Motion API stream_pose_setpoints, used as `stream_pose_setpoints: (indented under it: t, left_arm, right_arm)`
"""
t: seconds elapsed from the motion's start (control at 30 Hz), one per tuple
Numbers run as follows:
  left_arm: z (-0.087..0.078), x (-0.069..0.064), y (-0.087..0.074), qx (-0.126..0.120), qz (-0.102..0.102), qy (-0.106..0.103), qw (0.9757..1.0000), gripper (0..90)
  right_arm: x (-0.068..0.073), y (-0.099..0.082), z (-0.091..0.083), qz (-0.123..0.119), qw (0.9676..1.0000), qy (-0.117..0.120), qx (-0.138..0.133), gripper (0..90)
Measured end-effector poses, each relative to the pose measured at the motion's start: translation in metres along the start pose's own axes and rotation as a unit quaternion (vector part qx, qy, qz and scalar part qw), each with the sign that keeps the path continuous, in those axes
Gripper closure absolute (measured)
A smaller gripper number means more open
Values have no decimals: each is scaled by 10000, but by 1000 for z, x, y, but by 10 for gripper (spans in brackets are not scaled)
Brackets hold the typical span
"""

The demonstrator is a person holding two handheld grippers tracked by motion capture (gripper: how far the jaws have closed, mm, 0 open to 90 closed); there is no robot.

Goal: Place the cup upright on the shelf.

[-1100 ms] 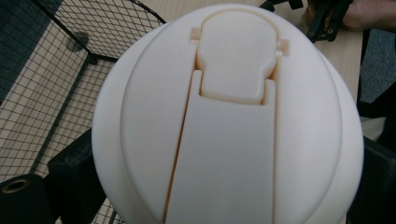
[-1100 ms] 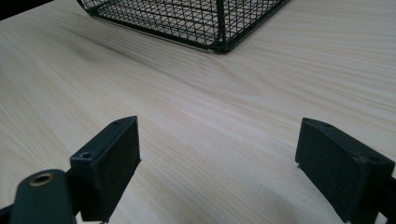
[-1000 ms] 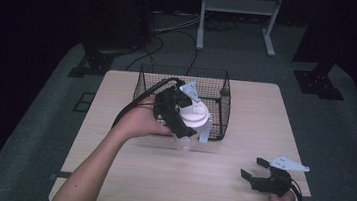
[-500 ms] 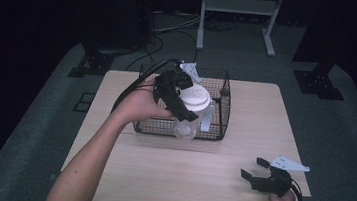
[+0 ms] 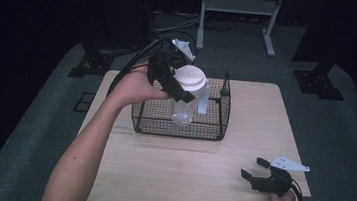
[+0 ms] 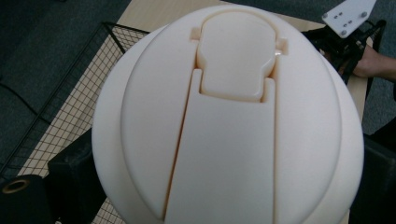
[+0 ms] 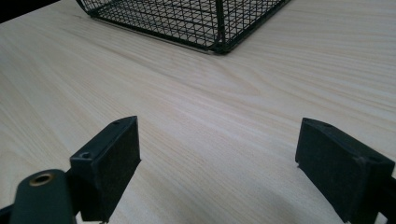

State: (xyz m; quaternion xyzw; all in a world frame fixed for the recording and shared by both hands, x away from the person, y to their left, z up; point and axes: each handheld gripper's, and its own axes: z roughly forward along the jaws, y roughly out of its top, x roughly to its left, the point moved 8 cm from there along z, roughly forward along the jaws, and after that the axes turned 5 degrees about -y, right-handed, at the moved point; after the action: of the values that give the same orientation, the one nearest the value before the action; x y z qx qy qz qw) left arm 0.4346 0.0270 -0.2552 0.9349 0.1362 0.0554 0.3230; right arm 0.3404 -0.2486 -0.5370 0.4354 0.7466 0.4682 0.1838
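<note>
my left gripper (image 5: 182, 87) is clamped on a clear plastic jar (image 5: 184, 107) just under its cream-white lid (image 5: 191, 77), holding it upright over the black wire basket (image 5: 217, 130), its base down among the mesh walls. the jar's body is see-through and looks empty. from my left gripper view the lid (image 6: 229, 116) is a round, domed cap with a hinged flip tab set into a slot across its top. my right gripper (image 5: 255, 170) rests on the wooden table (image 5: 168, 175) near its front right corner, jaws spread wide with nothing between them.
</note>
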Motion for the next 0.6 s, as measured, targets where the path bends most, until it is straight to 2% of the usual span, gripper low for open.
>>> stream_pose_setpoints:
  t: [0.2,0.27,0.57,0.6]
  left_arm:
    - [-5,13,4,11,-101,97,9999,54]
    - [-5,21,6,-43,-186,156,9997,54]
    - [8,40,6,74,-358,247,9990,53]
    - [11,45,5,109,-388,317,9987,54]
  right_arm:
    - [0,0,0,8,10000,5,-5,129]
    - [0,0,0,2,10000,5,-21,129]
    - [0,0,0,5,10000,19,-2,129]
    - [0,0,0,5,10000,20,1,129]
